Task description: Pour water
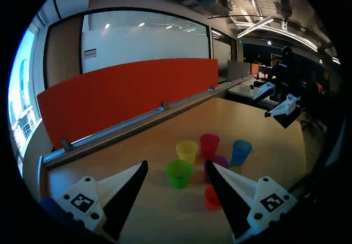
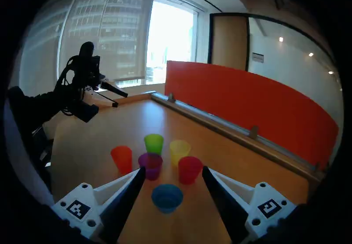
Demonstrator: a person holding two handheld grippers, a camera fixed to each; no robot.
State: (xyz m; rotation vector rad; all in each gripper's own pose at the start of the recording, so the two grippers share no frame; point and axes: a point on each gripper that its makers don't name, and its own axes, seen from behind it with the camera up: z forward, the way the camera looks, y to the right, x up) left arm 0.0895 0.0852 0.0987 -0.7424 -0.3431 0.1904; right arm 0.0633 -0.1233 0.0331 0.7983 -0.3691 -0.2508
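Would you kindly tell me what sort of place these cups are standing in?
Probably an open-plan office: a long wooden desk with an orange divider panel, a glass-walled room behind, and a large window facing tall buildings.

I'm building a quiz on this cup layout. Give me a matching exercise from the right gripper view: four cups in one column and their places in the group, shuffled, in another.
Cups
1. blue cup
2. orange cup
3. green cup
4. purple cup

Places in the right gripper view
A. farthest from the camera
B. middle of the group
C. nearest the camera
D. leftmost

Pairs: 1-C, 2-D, 3-A, 4-B
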